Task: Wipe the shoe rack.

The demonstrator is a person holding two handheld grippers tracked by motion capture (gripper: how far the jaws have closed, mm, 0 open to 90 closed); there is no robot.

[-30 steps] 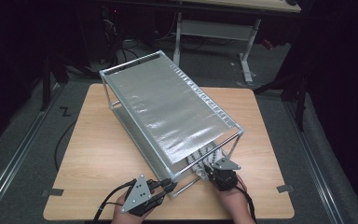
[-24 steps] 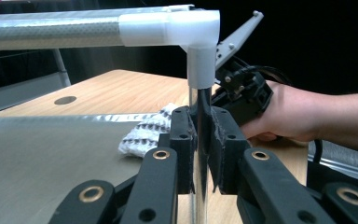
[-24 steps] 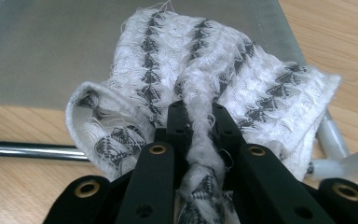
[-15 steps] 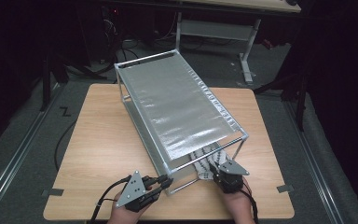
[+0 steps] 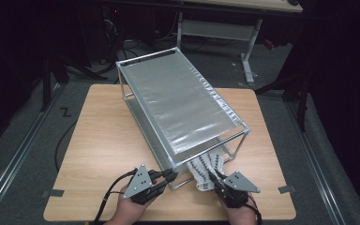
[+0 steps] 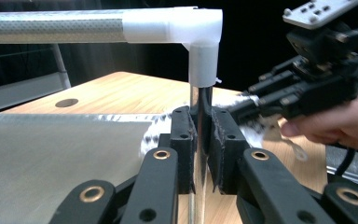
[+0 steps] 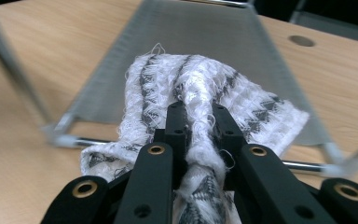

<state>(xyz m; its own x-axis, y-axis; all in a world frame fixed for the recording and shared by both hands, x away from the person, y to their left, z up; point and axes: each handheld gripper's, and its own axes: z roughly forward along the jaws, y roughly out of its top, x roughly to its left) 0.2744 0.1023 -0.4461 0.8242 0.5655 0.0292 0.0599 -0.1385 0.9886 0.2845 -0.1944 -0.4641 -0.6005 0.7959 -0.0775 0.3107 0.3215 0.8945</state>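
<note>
High view: rack (image 5: 183, 103) near table (image 5: 98, 136) front edge; left side open.

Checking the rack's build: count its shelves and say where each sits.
2. The top shelf spans the rack's upper frame; the bottom shelf lies near the table, with the knitted cloth draped over its near edge.

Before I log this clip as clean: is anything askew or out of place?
The rack sits skewed across the table. A cloth hangs half off its lower shelf over the front bar, bunched in the right gripper. The left gripper clamps the rack's corner post.
</note>
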